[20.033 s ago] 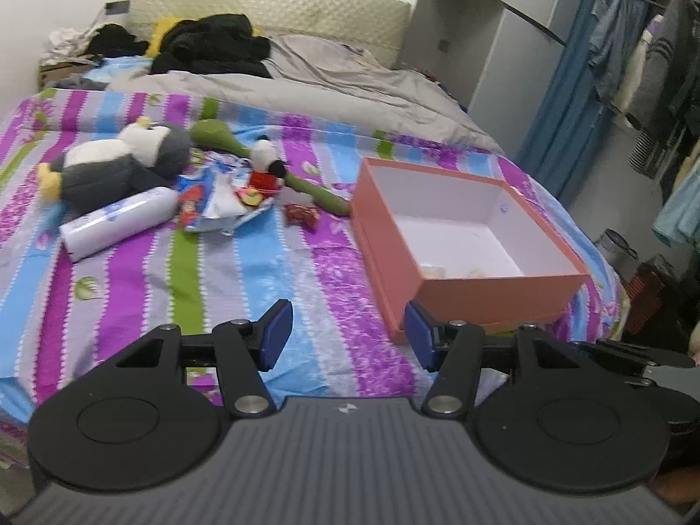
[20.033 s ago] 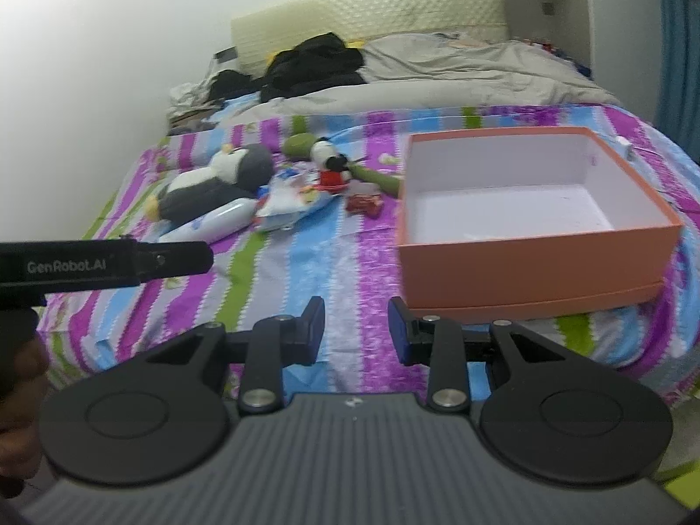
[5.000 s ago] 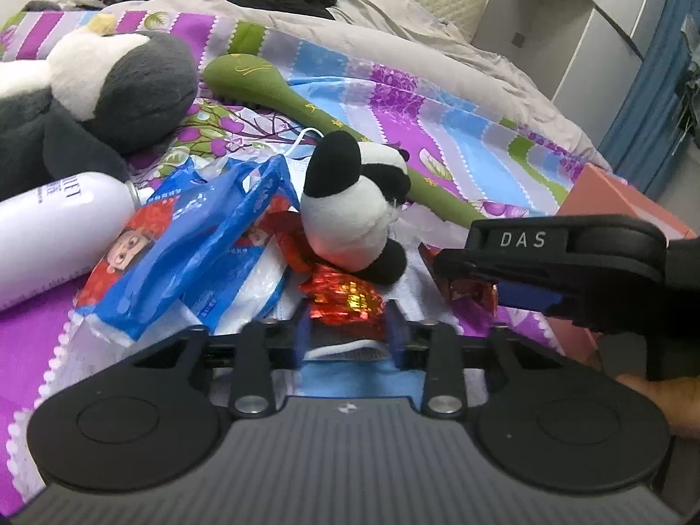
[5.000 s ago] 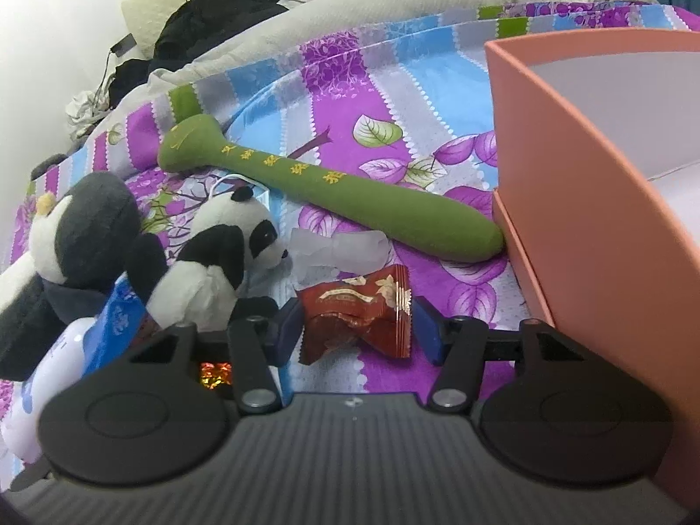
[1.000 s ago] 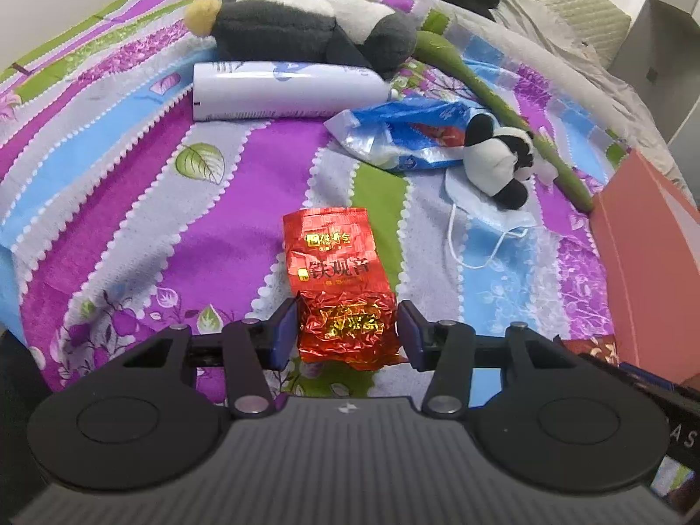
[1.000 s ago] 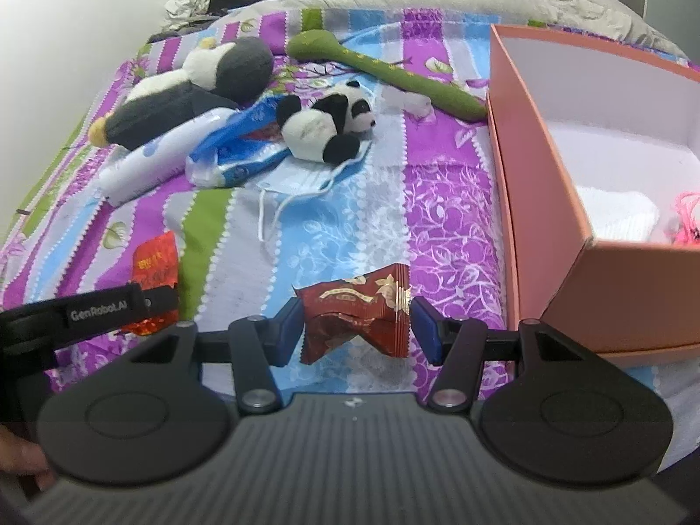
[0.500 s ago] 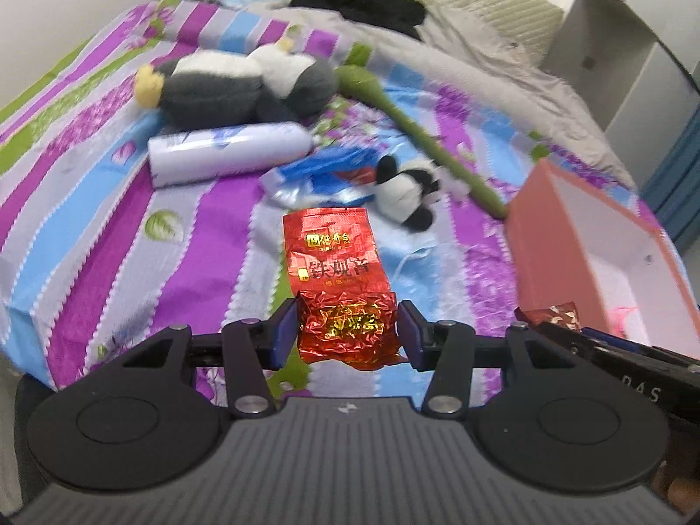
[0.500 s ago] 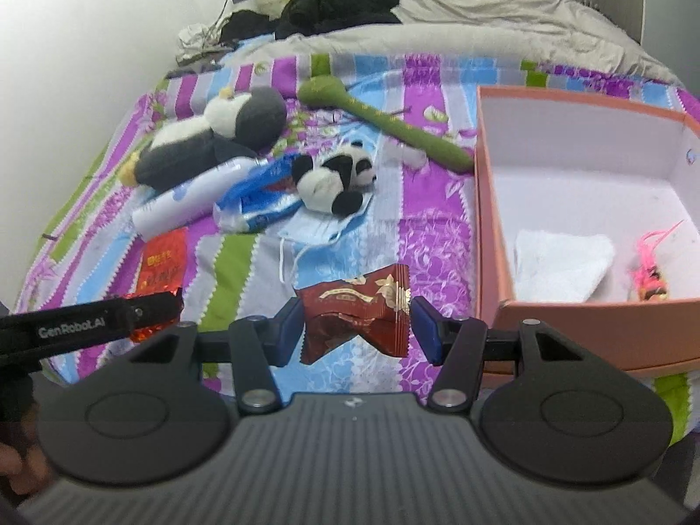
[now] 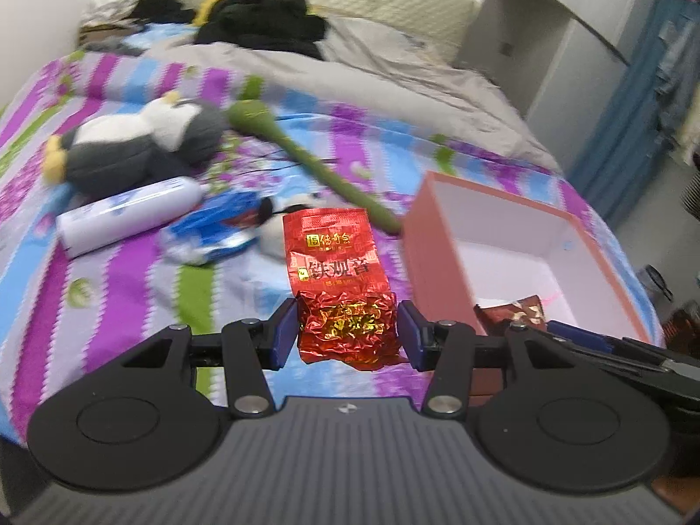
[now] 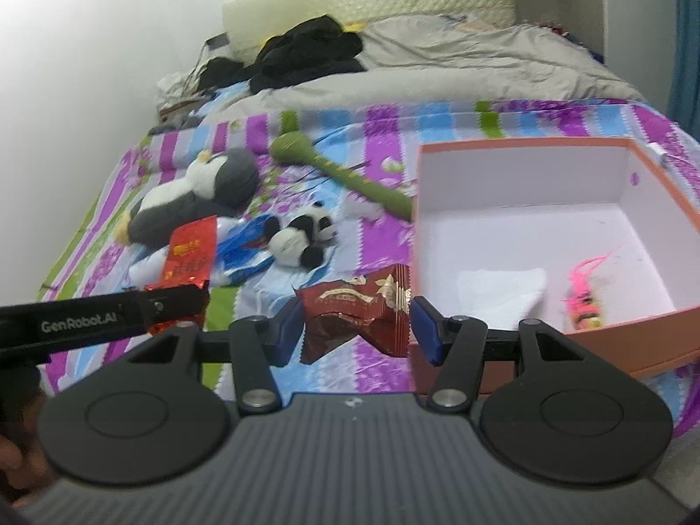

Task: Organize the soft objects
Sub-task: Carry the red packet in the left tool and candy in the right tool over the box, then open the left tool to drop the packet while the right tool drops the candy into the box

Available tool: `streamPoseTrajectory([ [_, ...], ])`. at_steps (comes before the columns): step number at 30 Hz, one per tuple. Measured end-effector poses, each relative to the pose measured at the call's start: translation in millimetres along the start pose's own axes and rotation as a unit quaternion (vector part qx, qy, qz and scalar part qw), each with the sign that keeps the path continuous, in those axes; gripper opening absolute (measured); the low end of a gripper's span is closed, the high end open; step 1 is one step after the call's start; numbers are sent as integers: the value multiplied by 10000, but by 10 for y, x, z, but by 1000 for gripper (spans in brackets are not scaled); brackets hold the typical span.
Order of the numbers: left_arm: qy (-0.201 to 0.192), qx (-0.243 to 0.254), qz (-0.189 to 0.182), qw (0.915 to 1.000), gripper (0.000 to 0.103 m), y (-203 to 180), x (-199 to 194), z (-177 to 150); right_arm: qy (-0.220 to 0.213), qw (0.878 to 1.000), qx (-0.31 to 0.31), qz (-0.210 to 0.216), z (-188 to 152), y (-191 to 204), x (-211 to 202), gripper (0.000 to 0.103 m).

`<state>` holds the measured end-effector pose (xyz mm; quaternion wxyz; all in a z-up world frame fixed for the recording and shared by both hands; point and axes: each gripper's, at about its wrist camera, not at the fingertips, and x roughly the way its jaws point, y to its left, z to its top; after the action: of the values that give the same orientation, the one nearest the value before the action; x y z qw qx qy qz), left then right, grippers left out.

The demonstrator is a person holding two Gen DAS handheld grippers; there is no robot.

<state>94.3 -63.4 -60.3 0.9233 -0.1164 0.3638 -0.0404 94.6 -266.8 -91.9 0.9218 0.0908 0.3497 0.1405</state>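
Note:
My left gripper is shut on a red foil tea packet and holds it in the air above the striped bedspread; it also shows in the right wrist view. My right gripper is shut on a dark red candy wrapper, held just left of the orange box. The box holds a white tissue and a pink thing. A small panda plush and a grey penguin plush lie on the bed.
A white bottle, a blue plastic bag and a long green padded stick lie near the plushes. A grey duvet and black clothes are at the bed's head. A white cabinet stands at the right.
Both grippers have lifted higher and swung right toward the box, each still holding its packet. More of the box's inside shows now.

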Motion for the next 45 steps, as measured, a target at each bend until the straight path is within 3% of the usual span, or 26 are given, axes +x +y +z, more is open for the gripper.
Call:
streamPoseTrajectory([
  [8, 152, 473, -662, 9966, 55, -671, 180, 73, -127, 9984, 320, -440, -18, -437, -239, 57],
  [16, 469, 936, -1243, 9867, 55, -1284, 641, 200, -138, 9931, 793, -858, -3, -1030, -289, 57],
  [22, 841, 1152, -1393, 9799, 55, -1618, 1170, 358, -88, 9887, 967, -1146, 170, -1492, -95, 57],
  [33, 1382, 1480, -1478, 9681, 55, -2104, 1930, 564, 451, 9819, 1272, -1329, 367, -2239, 370, 57],
  [45, 1753, 1312, -1340, 9665, 55, -2142, 2549, 505, 866, 9754, 1480, -1382, 257, -2619, 851, 58],
])
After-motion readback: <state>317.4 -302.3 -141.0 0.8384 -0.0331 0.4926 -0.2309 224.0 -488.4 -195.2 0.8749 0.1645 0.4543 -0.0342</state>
